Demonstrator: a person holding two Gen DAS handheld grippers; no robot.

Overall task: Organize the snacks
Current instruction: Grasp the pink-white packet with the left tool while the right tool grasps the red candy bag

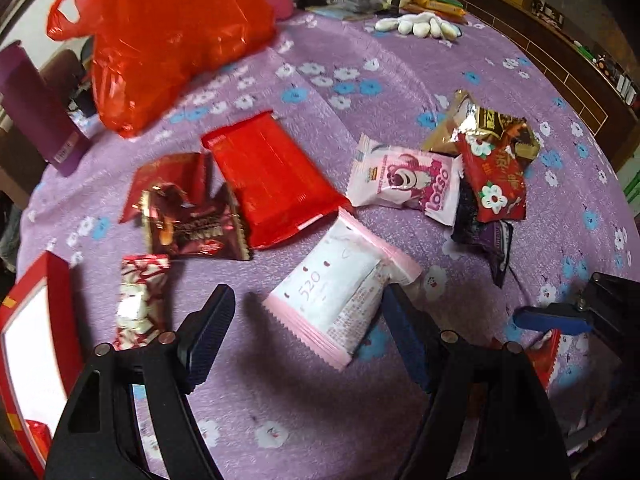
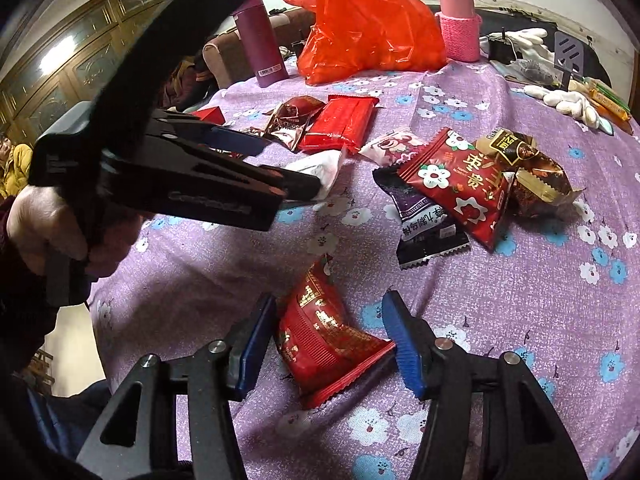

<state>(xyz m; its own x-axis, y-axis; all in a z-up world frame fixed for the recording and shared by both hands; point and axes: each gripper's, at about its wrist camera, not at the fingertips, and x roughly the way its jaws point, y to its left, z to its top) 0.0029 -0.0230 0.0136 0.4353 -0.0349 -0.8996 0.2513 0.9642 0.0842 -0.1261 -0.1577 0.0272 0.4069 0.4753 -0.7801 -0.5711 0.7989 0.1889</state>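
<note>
Pick-up stage, judged. Red snack packet [image 2: 324, 336] flat on purple floral cloth [image 2: 520, 320], between wide-open right gripper [image 2: 328, 344] fingers, unheld. Pink-white packet [image 1: 340, 292] between left gripper [image 1: 308, 332] fingers, open, nothing gripped. Next: close squarely, lift clear of neighbouring wrappers.

Purple floral cloth [image 1: 400, 60] under bright wrappers.
White and blue blossoms dot the cloth; a plain red packet [image 1: 272, 184], a pink-and-white packet [image 1: 340, 292], a translucent red-orange bag [image 1: 168, 36], a pink knitted sleeve [image 2: 459, 36].

both grippers low, left gripper [image 1: 308, 336] and right gripper [image 2: 328, 344] fingers spread.
</note>
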